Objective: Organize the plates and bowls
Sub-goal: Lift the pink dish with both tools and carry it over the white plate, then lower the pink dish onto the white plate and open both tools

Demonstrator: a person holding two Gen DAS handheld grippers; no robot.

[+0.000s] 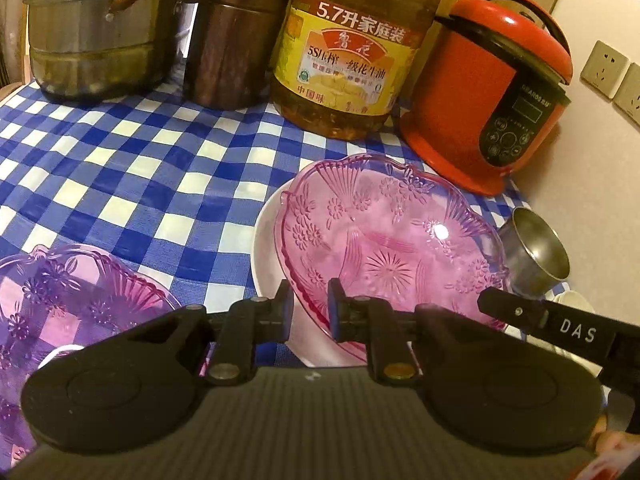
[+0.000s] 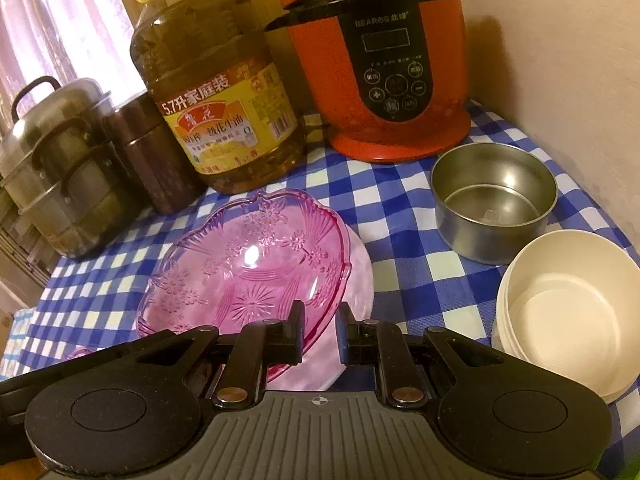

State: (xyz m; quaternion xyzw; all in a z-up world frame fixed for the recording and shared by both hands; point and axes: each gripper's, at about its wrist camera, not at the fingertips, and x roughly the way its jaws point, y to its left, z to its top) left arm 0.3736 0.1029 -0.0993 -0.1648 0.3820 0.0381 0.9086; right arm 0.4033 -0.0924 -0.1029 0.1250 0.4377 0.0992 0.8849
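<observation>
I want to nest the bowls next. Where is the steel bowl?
The round steel bowl sits right of centre in the right wrist view, before the red cooker and behind the stacked cream bowls.

Oil jug (image 2: 218, 92) reads "5.7"; tool (image 1: 576, 334) reads "DAS".

Black left claw (image 1: 308, 312) with blue pads, white "DAS" lettering, silver pivot screws
</observation>
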